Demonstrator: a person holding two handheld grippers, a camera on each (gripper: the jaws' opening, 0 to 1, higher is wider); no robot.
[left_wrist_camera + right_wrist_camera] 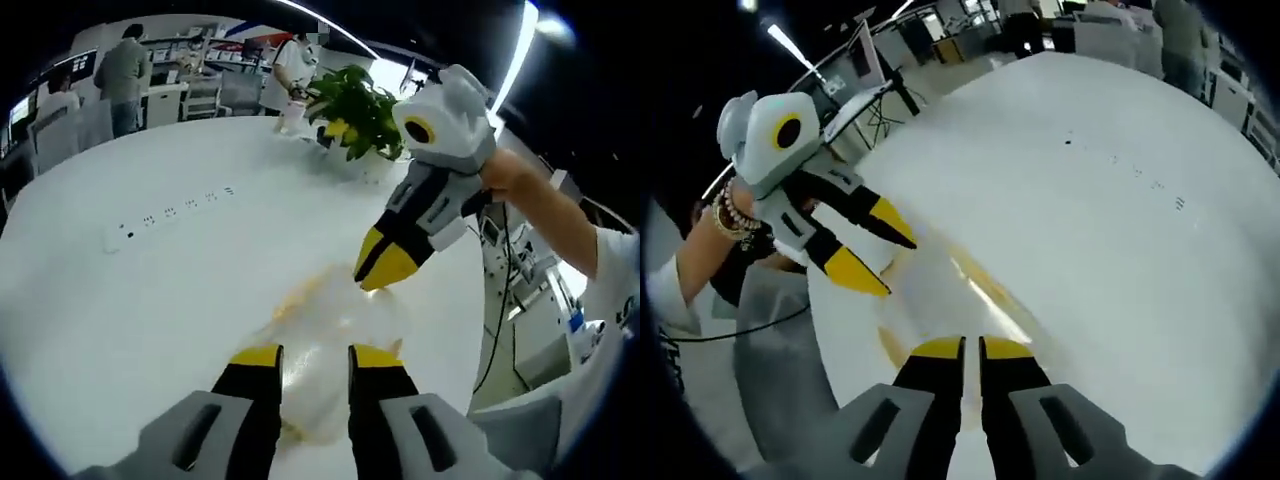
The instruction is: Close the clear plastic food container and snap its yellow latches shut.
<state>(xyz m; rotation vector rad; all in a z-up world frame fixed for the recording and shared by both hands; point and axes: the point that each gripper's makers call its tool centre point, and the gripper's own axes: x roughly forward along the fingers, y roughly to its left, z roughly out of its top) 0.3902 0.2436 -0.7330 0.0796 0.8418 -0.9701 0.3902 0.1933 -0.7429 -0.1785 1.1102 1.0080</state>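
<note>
The right gripper [962, 347] rises from 6 o'clock, its yellow tips nearly together over the container [958, 300], whose yellow latch [985, 283] shows. The left gripper [880, 255] comes in from 9 o'clock, jaws parted. A white table [1110, 200] lies beneath.

table [150, 300] white | container [330, 320] clear, yellow latches | plant [360, 105] green

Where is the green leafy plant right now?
In the left gripper view, the green leafy plant stands at the far edge of the round white table, beside the right gripper.
</note>
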